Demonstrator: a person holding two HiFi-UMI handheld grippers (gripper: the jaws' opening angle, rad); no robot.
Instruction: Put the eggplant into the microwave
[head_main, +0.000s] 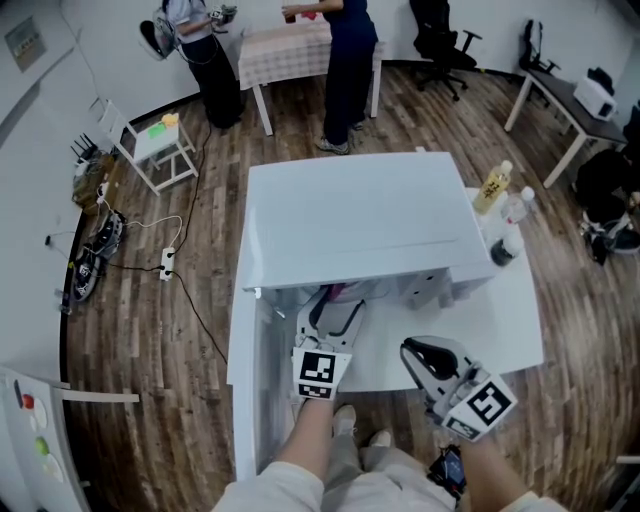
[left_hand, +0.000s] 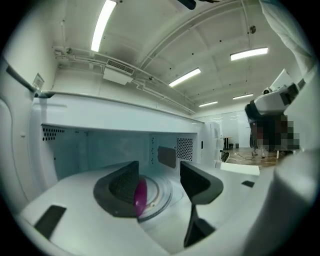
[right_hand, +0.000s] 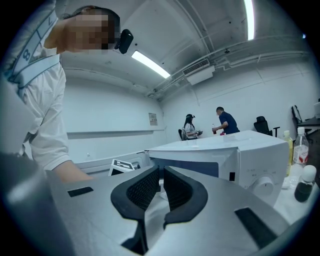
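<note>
While the white microwave (head_main: 360, 215) stands on the white tabletop (head_main: 500, 320) with its door (head_main: 240, 380) swung wide to the left, the eggplant (left_hand: 140, 196) lies inside the oven on the round glass turntable (left_hand: 160, 192). Only a narrow sliver of it shows in the left gripper view: glossy, smooth and bright magenta-purple, with a rounded lower end, the rest hidden behind the dark ribbed pad of the left-hand jaw. Whether it touches that pad cannot be told. The left tool (left_hand: 159, 172) reaches into the mouth of the oven with its jaws spread wide, and neither pad presses on anything. The right tool (right_hand: 161, 175) hangs in front of the microwave, off to the right of the opening, its jaws drawn almost together with just a slit between the pads and nothing in it.
</note>
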